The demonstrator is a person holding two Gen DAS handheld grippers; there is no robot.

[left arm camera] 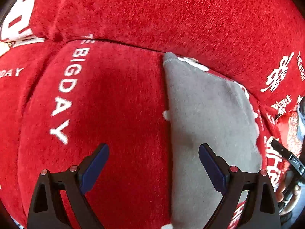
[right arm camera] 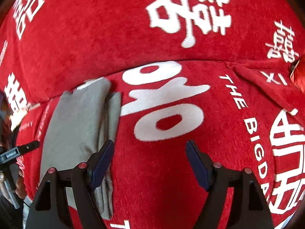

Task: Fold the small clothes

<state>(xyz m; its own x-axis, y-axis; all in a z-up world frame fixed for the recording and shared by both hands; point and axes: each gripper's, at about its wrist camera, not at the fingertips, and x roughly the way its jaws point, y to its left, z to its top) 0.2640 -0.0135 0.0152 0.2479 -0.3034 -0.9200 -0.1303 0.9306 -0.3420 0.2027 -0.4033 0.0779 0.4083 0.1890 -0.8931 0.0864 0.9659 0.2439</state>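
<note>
A small grey garment [left arm camera: 205, 118] lies folded into a long strip on a red sofa seat [left arm camera: 118, 99]. It also shows in the right wrist view [right arm camera: 78, 122], with layered edges along its right side. My left gripper [left arm camera: 153, 152] is open and empty, its right finger over the grey cloth and its left finger over the red cover. My right gripper [right arm camera: 149, 149] is open and empty, its left finger at the garment's right edge, its right finger over the red cover.
The sofa cover is red with white lettering "THE BIG DAY" [left arm camera: 66, 91] and large white characters [right arm camera: 164, 103]. The sofa back [left arm camera: 162, 17] rises behind the seat. The other gripper's tip [left arm camera: 286, 152] shows at the right edge, and at the left edge in the right wrist view [right arm camera: 19, 150].
</note>
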